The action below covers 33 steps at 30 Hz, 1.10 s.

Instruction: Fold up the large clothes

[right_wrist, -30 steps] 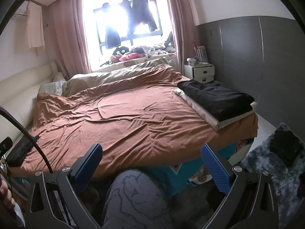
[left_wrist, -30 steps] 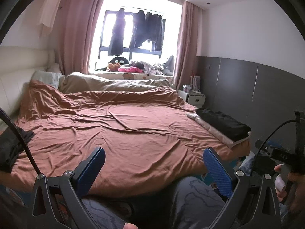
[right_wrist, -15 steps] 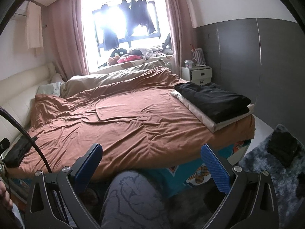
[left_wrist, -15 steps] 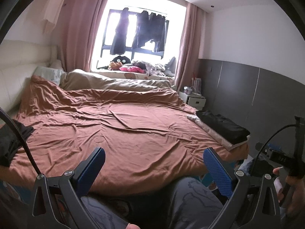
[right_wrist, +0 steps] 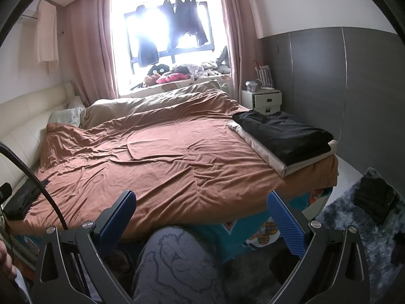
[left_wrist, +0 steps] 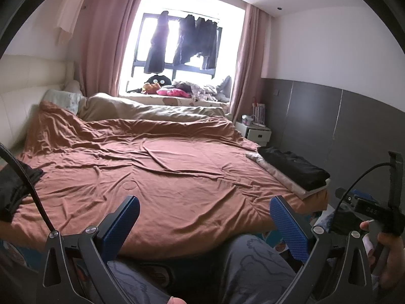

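Nearest to us, both tools are held low over the person's grey patterned trouser legs (right_wrist: pixel 174 258), at the foot of the bed. The left gripper (left_wrist: pixel 205 225) has its blue-padded jaws spread wide and released, grasping nothing; the right gripper (right_wrist: pixel 201 223) is the same, wide apart and touching nothing.

Beyond them the rust-brown rumpled duvet (left_wrist: pixel 157 167) covers the bed. The crumpled black garment (left_wrist: pixel 15 187) lies at the duvet's left edge, forward and well to the left of the left jaws, so we judge the left hand nearer to it. Its long axis we cannot tell from this bunching.

Farther off to the right, a folded black garment (right_wrist: pixel 283 133) rests on a folded pale cream cloth (right_wrist: pixel 260 149), seemingly already done.
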Each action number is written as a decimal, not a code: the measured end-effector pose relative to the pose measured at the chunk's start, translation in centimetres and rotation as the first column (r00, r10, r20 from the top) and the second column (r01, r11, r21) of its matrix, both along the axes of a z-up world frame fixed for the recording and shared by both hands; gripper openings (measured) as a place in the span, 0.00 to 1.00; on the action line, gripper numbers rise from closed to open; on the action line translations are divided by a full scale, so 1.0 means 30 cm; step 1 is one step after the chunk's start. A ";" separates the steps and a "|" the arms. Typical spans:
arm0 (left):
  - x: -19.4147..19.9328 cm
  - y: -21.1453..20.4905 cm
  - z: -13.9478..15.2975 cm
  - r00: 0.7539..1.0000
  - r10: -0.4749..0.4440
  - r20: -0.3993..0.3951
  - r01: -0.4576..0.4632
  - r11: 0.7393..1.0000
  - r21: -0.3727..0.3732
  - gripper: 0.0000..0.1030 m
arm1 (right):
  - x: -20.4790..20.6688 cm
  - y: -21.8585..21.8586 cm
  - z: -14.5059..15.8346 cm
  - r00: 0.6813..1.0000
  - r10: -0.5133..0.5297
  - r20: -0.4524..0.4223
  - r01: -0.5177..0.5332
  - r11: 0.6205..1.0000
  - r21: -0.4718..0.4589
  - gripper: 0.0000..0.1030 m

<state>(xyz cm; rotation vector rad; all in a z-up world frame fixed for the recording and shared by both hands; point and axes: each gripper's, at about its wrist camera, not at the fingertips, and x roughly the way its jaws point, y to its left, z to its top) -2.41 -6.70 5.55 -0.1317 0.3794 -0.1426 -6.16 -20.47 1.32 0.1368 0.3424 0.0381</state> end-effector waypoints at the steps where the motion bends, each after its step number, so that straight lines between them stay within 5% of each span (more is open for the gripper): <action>1: -0.001 -0.001 0.000 1.000 0.000 0.000 0.000 1.000 0.001 1.00 | 0.001 0.000 0.000 1.000 -0.001 0.000 0.001 1.000 0.000 1.00; 33: 0.006 -0.036 -0.013 1.000 -0.023 -0.015 0.023 0.999 0.033 1.00 | 0.005 -0.007 -0.007 1.000 0.009 -0.008 -0.009 1.000 0.000 1.00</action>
